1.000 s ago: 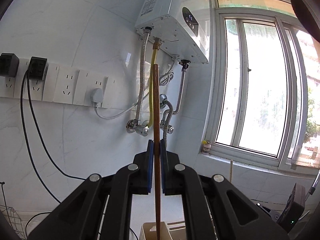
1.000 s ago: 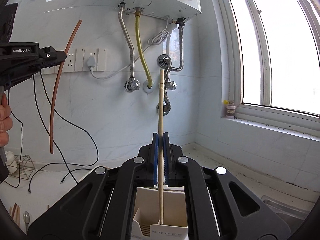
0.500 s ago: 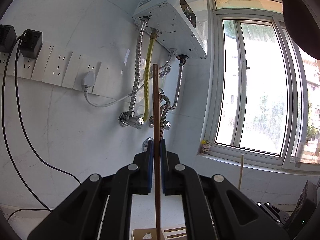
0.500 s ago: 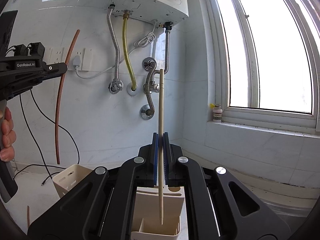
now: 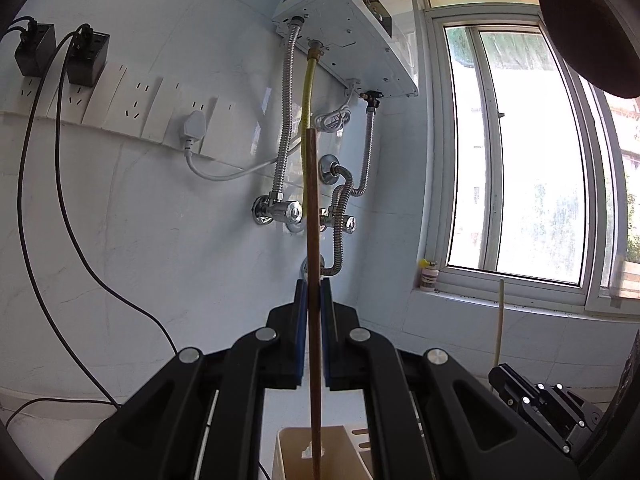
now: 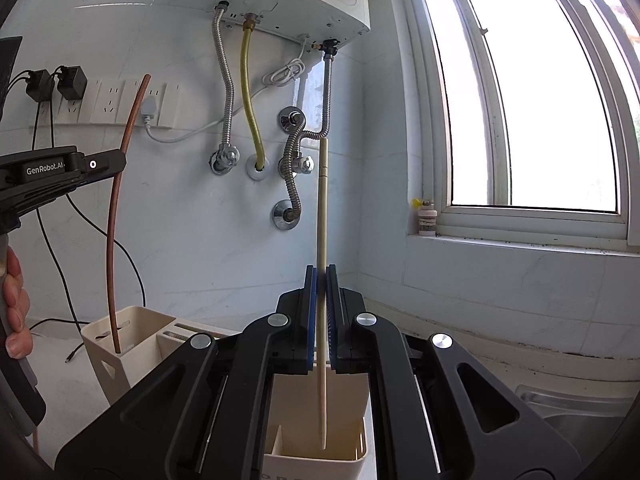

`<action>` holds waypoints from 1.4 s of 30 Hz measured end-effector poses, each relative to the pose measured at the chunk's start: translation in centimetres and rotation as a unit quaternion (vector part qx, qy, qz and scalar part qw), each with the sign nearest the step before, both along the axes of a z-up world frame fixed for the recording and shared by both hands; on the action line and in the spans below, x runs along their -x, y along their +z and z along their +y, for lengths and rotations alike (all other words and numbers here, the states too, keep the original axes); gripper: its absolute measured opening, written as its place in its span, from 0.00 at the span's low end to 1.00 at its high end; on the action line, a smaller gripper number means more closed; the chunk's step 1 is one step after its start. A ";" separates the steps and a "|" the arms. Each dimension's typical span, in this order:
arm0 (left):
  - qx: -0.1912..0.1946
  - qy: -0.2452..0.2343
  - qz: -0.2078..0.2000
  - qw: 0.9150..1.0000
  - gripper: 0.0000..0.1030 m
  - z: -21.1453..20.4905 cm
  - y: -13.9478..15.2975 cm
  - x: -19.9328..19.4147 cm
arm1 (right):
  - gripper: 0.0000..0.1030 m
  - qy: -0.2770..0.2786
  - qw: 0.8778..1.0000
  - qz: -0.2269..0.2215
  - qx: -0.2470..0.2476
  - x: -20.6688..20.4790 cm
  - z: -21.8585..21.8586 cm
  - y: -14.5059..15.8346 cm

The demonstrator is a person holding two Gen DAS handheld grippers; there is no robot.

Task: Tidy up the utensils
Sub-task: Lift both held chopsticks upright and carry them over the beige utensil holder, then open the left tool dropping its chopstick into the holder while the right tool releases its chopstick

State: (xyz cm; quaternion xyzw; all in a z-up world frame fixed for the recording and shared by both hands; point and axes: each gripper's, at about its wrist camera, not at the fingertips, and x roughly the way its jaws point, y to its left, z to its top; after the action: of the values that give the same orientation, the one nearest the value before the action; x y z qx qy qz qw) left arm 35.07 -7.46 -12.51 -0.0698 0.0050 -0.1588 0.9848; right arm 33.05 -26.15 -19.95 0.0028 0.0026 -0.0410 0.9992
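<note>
Your left gripper (image 5: 314, 332) pinches an upright dark brown wooden chopstick (image 5: 312, 264); your right gripper (image 6: 321, 312) pinches an upright pale wooden chopstick (image 6: 322, 240). Only the right wrist view shows both tips inside cream plastic utensil holders: brown in the left holder (image 6: 132, 340), pale in the compartmented holder (image 6: 316, 444). The left wrist view crops its holder at the frame's bottom edge.

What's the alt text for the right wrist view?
The right gripper is shut on an upright pale chopstick, its tip inside a cream utensil holder. At left, the left gripper lowers a brown chopstick into a second holder.
</note>
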 end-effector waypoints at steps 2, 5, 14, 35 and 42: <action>0.007 0.008 0.009 1.000 0.06 0.1 -1.0 -0.1 | 0.04 -0.001 1.000 0.001 -0.003 -0.1 0.0 -0.4; 0.000 0.015 0.019 1.000 0.06 -0.1 -2.1 -0.2 | 0.04 -0.004 1.000 0.004 -0.004 -0.2 0.0 -1.0; -0.033 0.039 0.013 0.999 0.81 -0.6 -3.3 1.6 | 0.78 -0.031 0.999 -0.009 -0.039 1.4 -1.5 -1.1; -0.084 0.144 -0.056 0.984 0.84 11.4 14.2 11.6 | 0.70 -0.020 0.993 -0.096 -0.070 6.6 -7.8 14.9; -0.086 0.172 -0.058 0.980 0.84 13.8 15.8 14.1 | 0.70 -0.013 0.993 -0.090 -0.069 7.6 -7.0 16.0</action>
State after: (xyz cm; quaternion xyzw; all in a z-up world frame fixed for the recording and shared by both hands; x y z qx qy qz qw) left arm 20.93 6.39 3.32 0.0247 -0.0510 0.0098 0.9983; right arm 25.49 -33.13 -3.99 0.0758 -0.0847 -0.0532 0.9921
